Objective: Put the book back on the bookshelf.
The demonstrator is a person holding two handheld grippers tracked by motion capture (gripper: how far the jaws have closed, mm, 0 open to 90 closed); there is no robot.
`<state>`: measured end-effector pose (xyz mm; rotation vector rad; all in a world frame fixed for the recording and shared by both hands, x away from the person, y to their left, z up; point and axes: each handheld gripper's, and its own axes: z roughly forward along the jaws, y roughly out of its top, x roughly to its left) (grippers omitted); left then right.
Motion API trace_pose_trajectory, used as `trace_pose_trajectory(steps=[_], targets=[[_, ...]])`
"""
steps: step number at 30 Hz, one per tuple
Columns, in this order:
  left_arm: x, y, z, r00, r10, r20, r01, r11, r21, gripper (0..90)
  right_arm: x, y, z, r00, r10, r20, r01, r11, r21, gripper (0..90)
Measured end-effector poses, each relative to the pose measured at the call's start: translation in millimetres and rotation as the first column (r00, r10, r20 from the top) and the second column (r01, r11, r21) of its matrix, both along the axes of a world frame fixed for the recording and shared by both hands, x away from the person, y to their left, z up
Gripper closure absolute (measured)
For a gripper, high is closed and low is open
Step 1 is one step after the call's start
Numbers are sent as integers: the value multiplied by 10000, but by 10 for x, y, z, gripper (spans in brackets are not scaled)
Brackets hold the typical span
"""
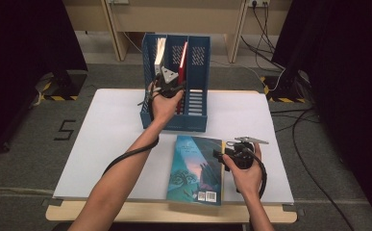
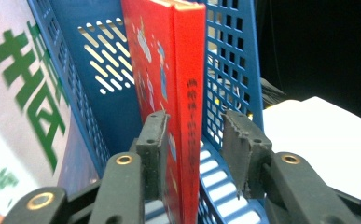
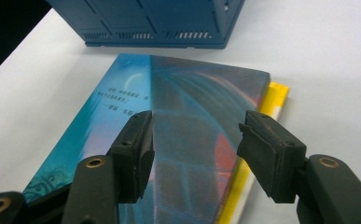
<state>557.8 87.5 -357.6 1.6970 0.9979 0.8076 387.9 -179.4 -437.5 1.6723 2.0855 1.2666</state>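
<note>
White table (image 1: 111, 144) carries a blue file rack (image 1: 195, 103). Red book (image 2: 178, 88) stands upright in the rack's middle compartment, between the parted jaws of the left hand-held gripper (image 2: 194, 140). Teal book (image 1: 195, 168) lies flat near the front edge; right hand-held gripper (image 3: 194, 140) hovers over it, jaws wide, holding nothing.

The white table (image 1: 106, 144) bears a blue file rack (image 1: 195, 113) beyond the right gripper (image 1: 220, 155) and a teal book (image 1: 193, 168) beneath it.

books: 4 – one red hardcover (image 2: 178, 93), one white with green lettering (image 2: 15, 107), one teal picture book (image 3: 169, 135), one thin yellow (image 3: 274, 100) | blue perforated plastic file racks (image 1: 195, 103): 1 | black two-jaw grippers: 2
</note>
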Motion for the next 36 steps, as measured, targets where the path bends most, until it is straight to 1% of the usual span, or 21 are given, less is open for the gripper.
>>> trace_pose_trajectory(steps=[2, 5, 7, 9, 13, 16, 17, 19, 20, 22, 23, 24, 25, 26, 27, 28, 29, 32, 34, 35, 36], targets=[[-62, 67, 16, 10000, -28, -32, 28, 10000, 9, 574, 9, -18, 5, 10000, -77, -28, 77, 10000, 9, 444], [-144, 168, 39, 9999, -17, -171, 14, 9998, -181, 530, 24, -35, 13, 9999, -46, -149, 46, 10000, -8, 463], [-196, 213, 44, 9998, -88, -162, 87, 9999, -72, 514, 37, -26, 1, 9998, -64, -169, 63, 10000, -61, 474], [-264, 254, 47, 9994, -277, -216, 276, 9996, -56, 499, 53, -14, -8, 9997, -57, -245, 55, 9999, -116, 476], [-407, 326, 56, 9988, -444, -219, 444, 9990, -4, 471, 101, 10, -10, 9996, -69, -284, 64, 9998, -190, 478], [-525, 366, 51, 9975, -661, -248, 664, 9978, 81, 457, 159, 14, -4, 9990, -107, -439, 93, 9995, -315, 478], [-569, 384, 45, 9970, -735, -256, 740, 9971, 197, 456, 184, 8, 1, 9987, -107, -501, 92, 9995, -306, 478], [-680, 420, 10, 9964, -806, -267, 812, 9965, 220, 459, 250, -5, 14, 9974, -117, -714, 102, 9997, -219, 478], [-718, 428, -8, 9957, -868, -311, 875, 9959, 221, 461, 282, -13, 19, 9970, -138, -759, 119, 9996, -260, 478], [-834, 450, -89, 9922, -1110, -562, 1117, 9937, 91, 463, 357, -20, 27, 9959, -107, -893, 89, 9997, -210, 477], [-866, 452, -116, 9906, -1185, -676, 1194, 9928, 92, 465, 408, -25, 32, 9941, -117, -1074, 100, 9998, -156, 476], [-894, 455, -143, 9887, -1281, -778, 1293, 9916, 105, 466, 443, -32, 30, 9939, -102, -1096, 79, 9997, -210, 476], [-940, 456, -186, 9861, -1368, -946, 1374, 9905, 1, 467, 477, -37, 26, 9934, -108, -1144, 83, 9997, -224, 475], [-964, 456, -209, 9840, -1446, -1038, 1453, 9894, -2, 469, 533, -45, 15, 9911, -110, -1329, 87, 9998, -178, 472], [-990, 458, -237, 9810, -1536, -1182, 1545, 9880, -16, 473, 566, -51, 3, 9903, -109, -1388, 86, 9998, -170, 472], [-1015, 461, -267, 9776, -1584, -1387, 1568, 9874, -225, 478, 603, -61, -10, 9885, -88, -1507, 58, 9998, -210, 471], [-1032, 457, -293, 9751, -1639, -1497, 1596, 9863, -407, 481, 639, -60, -27, 9863, -157, -1644, 124, 9997, -209, 471], [-1093, 436, -371, 9695, -1754, -1713, 1728, 9845, -301, 485, 704, -60, -62, 9824, -139, -1865, 95, 9997, -243, 469], [-1144, 423, -445, 9647, -1826, -1899, 1787, 9832, -378, 487, 748, -58, -83, 9804, -124, -1965, 71, 9996, -279, 467], [-1177, 419, -493, 9605, -1890, -2042, 1871, 9819, -292, 490, 764, -57, -90, 9795, -107, -2009, 49, 9996, -291, 466], [-1203, 416, -531, 9572, -1950, -2139, 1928, 9807, -314, 490, 791, -60, -96, 9787, -124, -2049, 56, 9994, -341, 465]])
